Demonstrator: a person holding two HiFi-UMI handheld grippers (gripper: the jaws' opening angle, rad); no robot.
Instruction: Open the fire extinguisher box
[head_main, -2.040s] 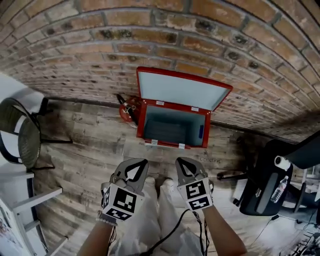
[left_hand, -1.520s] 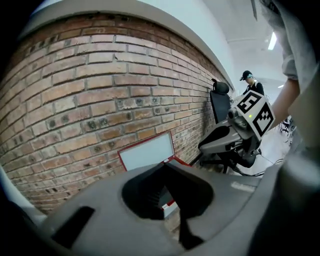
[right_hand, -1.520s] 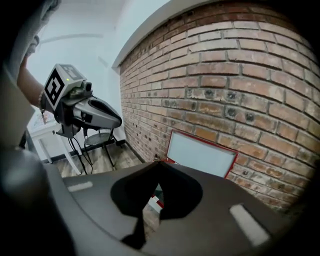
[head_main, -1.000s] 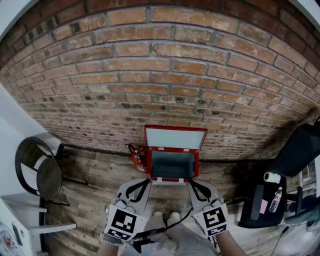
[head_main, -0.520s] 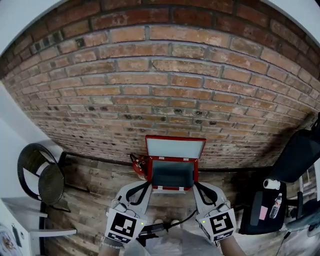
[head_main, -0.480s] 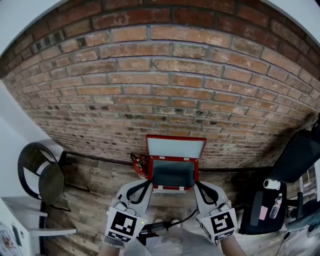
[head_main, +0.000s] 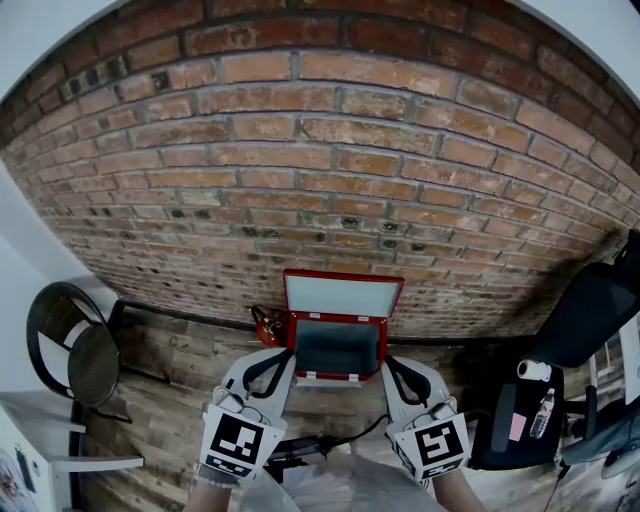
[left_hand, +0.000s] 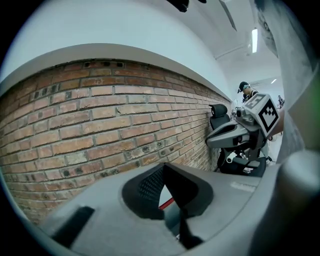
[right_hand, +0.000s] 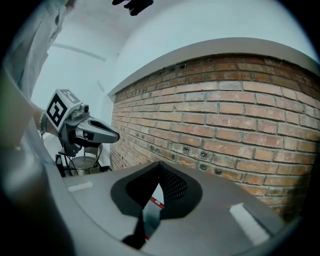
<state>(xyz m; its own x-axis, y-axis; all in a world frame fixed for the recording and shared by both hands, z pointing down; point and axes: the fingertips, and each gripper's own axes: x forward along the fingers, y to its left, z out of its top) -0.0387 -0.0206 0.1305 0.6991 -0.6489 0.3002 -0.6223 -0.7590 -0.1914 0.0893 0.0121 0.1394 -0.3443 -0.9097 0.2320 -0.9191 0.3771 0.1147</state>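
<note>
Already open: check the lid, hold the tools off

Judged from how things lie, the opening itself looks done. What the step calls for now is a check, not another pull.

- Fire extinguisher box: on the wooden floor, back against the brick wall, just ahead of your two tools.
- Lid: raised, pale inner face towards you, standing near upright at the wall. Whether it leans on the brick or stands on its hinge alone, you cannot tell from here.
- Left gripper: jaws closed tip to tip, nothing between them. Near the box's front left corner, not touching it.
- Right gripper: the same, pinched together and empty, off the front right corner.

How to do it well:
- Look at the lid before you turn away. If it only balances, it could drop shut; a light push back on its top edge with closed tips should settle it.
- Bring the tools no closer to the front rim than you must; a knock there may shift the whole box.
- Mind the small red object lying just beside the box's left wall, likely an extinguisher.

How the box looks: red metal shell, thin red rim, dark grey-blue inside, apparently empty. Lid lining is lighter than the interior. Pale fittings on the front edge are too small to identify.
</note>
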